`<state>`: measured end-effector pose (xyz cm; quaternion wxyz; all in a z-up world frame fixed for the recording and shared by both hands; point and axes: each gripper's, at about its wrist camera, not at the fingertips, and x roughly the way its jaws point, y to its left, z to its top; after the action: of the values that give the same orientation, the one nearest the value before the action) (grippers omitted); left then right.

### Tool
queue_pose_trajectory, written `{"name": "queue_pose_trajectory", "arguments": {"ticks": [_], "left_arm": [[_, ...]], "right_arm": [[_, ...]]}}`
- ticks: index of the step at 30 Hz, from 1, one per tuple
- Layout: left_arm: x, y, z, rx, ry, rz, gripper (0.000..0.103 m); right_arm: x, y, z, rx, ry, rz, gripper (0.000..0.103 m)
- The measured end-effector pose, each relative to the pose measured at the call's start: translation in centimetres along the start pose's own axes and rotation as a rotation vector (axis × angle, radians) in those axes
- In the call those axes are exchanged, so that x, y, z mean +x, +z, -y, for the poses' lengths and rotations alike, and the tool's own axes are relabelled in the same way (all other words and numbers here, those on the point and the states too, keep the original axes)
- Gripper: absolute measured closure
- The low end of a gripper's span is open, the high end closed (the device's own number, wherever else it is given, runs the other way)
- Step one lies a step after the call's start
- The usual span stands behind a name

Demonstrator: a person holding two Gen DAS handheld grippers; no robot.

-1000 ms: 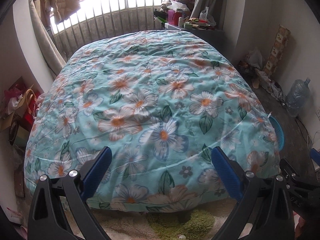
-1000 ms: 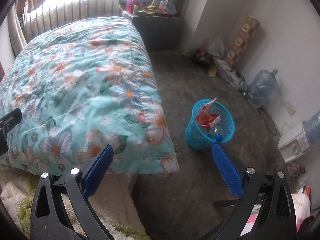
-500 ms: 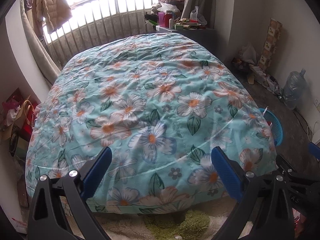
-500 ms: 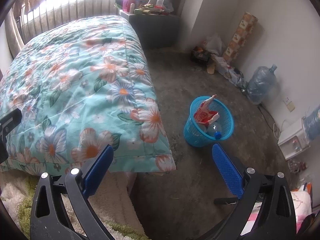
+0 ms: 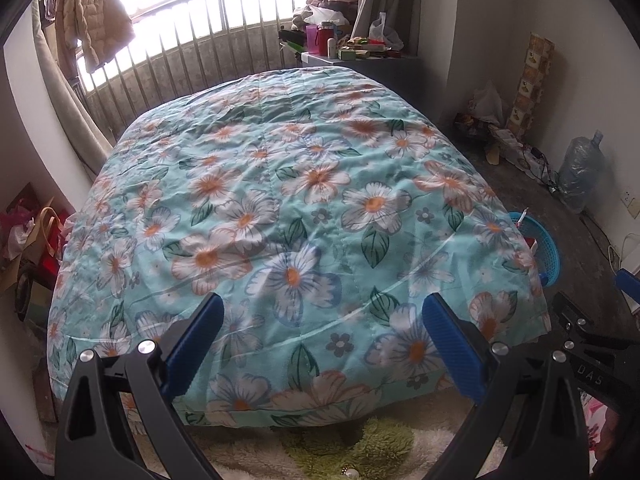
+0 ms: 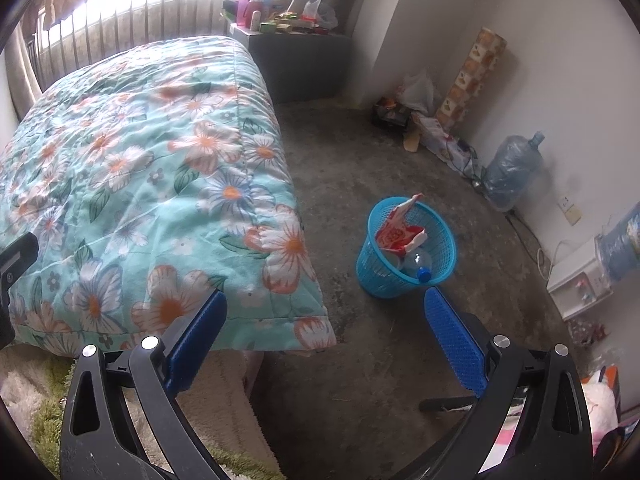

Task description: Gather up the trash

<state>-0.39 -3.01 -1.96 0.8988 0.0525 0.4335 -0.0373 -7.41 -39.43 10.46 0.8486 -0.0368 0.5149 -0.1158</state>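
Note:
A blue mesh trash basket (image 6: 408, 248) stands on the concrete floor right of the bed. Inside it lie a red-and-white wrapper (image 6: 400, 232) and a clear plastic bottle with a blue cap (image 6: 418, 262). My right gripper (image 6: 324, 332) is open and empty, held above the floor in front of the basket. My left gripper (image 5: 322, 338) is also open and empty, hovering over the foot of the floral quilt (image 5: 280, 208). The basket's rim (image 5: 546, 248) peeks out past the quilt's right edge in the left wrist view, with part of the right gripper (image 5: 584, 328) below it.
A large water jug (image 6: 508, 176) and cables sit by the right wall, a water dispenser (image 6: 580, 284) nearer. A cluttered grey cabinet (image 6: 296, 60) stands at the head of the bed. Bags (image 5: 28, 236) lie left of the bed. A fluffy rug (image 5: 360, 448) lies underfoot.
Both views have pulled back and risen a little, so the bed and basket look slightly farther away. Both grippers stay open and empty.

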Motion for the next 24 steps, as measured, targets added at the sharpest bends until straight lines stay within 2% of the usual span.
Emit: {"name": "queue_pose_trajectory", "arguments": {"ticks": [24], "left_arm": [[0.07, -0.33, -0.63, -0.023, 0.005, -0.010, 0.006]], "right_arm": [[-0.40, -0.20, -0.30, -0.005, 0.022, 0.001, 0.008]]}}
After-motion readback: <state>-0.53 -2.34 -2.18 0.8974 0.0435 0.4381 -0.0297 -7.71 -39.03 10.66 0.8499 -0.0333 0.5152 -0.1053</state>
